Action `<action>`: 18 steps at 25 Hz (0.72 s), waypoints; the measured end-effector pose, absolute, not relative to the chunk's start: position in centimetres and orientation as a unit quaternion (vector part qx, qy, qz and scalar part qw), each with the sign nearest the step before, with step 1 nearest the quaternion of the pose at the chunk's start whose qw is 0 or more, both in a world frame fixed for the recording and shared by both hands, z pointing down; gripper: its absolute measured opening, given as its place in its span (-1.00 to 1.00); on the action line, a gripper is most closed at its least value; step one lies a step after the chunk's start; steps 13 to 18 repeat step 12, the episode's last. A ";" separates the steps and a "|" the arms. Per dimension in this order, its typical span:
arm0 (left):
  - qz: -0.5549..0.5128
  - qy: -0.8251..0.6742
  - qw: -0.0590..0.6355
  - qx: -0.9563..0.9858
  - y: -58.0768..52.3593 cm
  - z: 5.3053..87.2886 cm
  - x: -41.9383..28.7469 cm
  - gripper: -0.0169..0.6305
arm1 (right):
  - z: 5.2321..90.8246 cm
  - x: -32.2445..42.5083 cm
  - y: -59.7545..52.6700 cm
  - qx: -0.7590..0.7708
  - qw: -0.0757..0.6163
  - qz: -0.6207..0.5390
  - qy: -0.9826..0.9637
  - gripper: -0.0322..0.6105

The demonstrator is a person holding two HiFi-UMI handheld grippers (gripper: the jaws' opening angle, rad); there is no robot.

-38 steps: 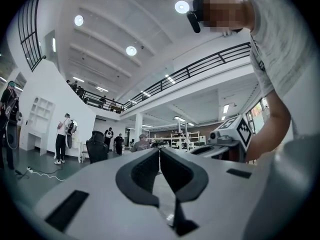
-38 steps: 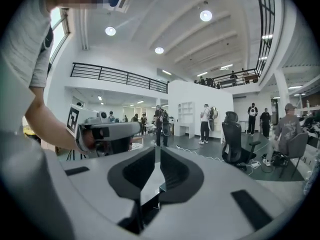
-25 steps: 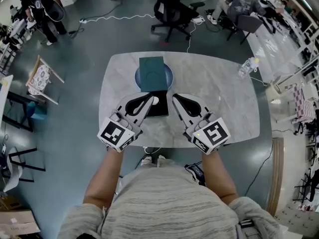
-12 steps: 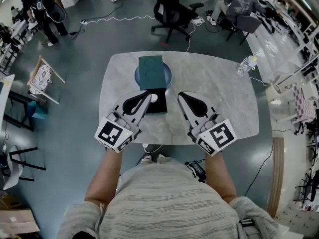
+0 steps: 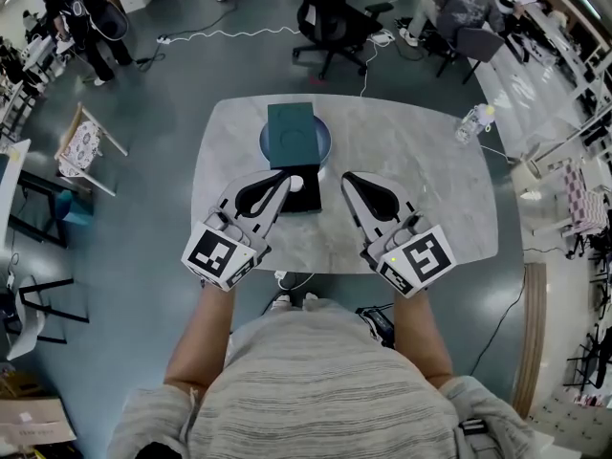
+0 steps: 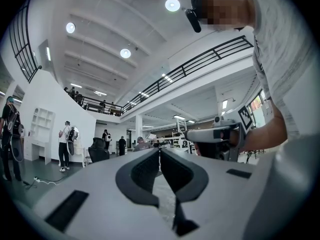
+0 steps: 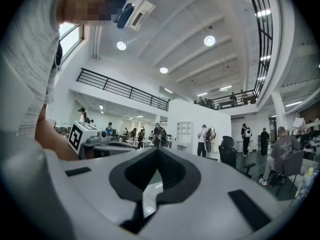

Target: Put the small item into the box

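Observation:
A dark open box [image 5: 308,202] sits at the middle of the marble table [image 5: 430,189]. Its dark green lid [image 5: 292,122] lies just beyond it, over a round blue plate [image 5: 323,144]. The small white item [image 5: 296,183] rests at the box's near-left part, right beside the tip of my left gripper [image 5: 285,182]. The left gripper view shows that gripper [image 6: 159,151] shut with nothing between the fingers. My right gripper [image 5: 346,178] hangs to the right of the box, shut and empty [image 7: 156,149]. Both gripper views look out over the hall, not at the table.
A clear water bottle [image 5: 475,124] stands at the table's far right edge. A black office chair [image 5: 330,17] is beyond the table and a wooden chair [image 5: 81,146] is to its left. People stand and sit around the hall.
My right gripper has drawn a little to the right, away from the box. The left gripper has edged slightly forward beside the white item.

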State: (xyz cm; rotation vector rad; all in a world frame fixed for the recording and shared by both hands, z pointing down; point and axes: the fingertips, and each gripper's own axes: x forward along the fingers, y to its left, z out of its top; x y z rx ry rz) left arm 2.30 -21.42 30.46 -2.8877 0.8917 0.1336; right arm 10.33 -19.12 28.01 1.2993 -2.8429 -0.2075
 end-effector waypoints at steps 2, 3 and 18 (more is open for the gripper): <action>0.045 0.294 0.056 -0.953 -21.5 30.4 2.2 -0.88 | 28.0 10.4 -19.3 0.416 0.003 -0.066 -0.907 -0.84; 0.046 0.293 0.055 -0.953 -21.6 30.4 2.2 -0.88 | 27.9 10.4 -19.3 0.416 0.003 -0.066 -0.907 -0.84; 0.046 0.285 0.050 -0.956 -22.2 30.2 2.5 -0.88 | 27.5 10.1 -20.0 0.417 0.005 -0.071 -0.906 -0.84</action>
